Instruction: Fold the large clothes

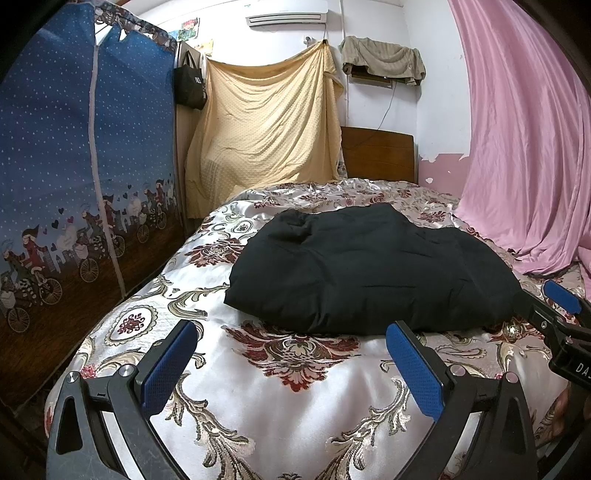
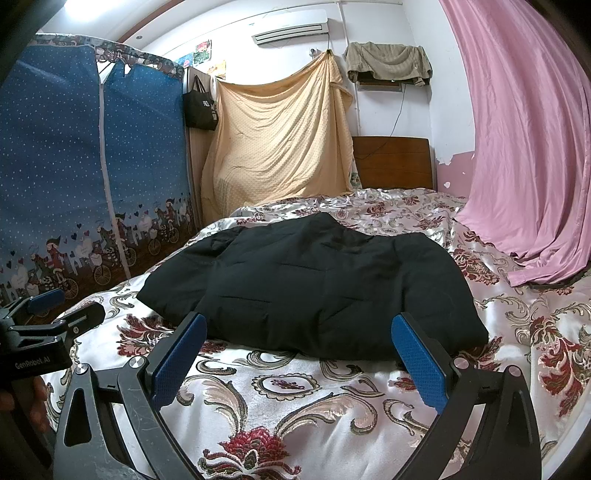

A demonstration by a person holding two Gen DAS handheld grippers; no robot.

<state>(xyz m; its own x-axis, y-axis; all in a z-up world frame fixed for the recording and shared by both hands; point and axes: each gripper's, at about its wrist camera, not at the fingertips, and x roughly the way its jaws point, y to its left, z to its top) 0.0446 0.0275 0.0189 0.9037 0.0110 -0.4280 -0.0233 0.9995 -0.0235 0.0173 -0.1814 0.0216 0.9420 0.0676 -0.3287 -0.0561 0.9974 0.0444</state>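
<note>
Both sets of jaws stand wide apart and hold nothing: the left gripper [image 1: 290, 341] and right gripper [image 2: 299, 332] sit just short of the black padded garment [image 2: 314, 284], apparently clear of it. This soft, quilted, folded bundle lies mid-bed on the glossy floral bedspread [image 1: 295, 406].

Headboard [image 1: 376, 155]: left part hidden behind yellow sheet [image 1: 266, 125]. Black garment [image 2: 314, 284]: type and folds indistinct. Wall pictures [image 2: 203, 51]: too small to read. Air conditioner [image 1: 286, 13]: cut by top edge. Wardrobe [image 1: 74, 147]: cropped at left.
</note>
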